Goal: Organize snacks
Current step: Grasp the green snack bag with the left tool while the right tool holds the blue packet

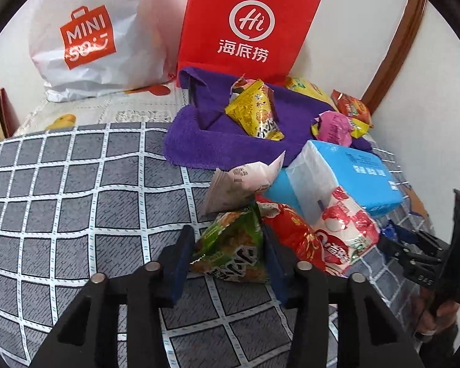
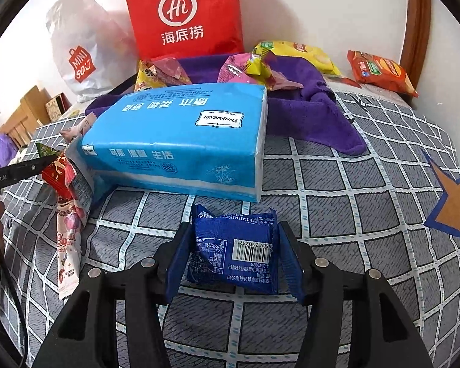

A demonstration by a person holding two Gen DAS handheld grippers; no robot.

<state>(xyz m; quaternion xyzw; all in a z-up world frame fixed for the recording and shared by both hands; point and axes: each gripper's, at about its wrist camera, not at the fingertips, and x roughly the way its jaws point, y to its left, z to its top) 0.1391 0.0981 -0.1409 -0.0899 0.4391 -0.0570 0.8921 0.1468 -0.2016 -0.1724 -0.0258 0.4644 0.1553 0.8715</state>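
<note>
Tissue pack [image 2: 181, 141] blocks ahead; checked cloth [image 1: 61, 184] left open.

your left gripper [image 1: 228, 257] clamps the green triangular foil snack packet [image 1: 230, 250] on the grey checked bedsheet [image 1: 76, 190].

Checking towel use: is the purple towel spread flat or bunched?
Bunched: the purple towel shows raised folds and rolled edges, snacks resting on it.

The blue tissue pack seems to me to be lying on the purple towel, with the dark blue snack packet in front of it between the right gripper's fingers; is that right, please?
Not quite: the right wrist view shows the blue tissue pack lying on the grey checked cloth, in front of the purple towel. The dark blue snack packet does lie between the right gripper fingers.
</note>
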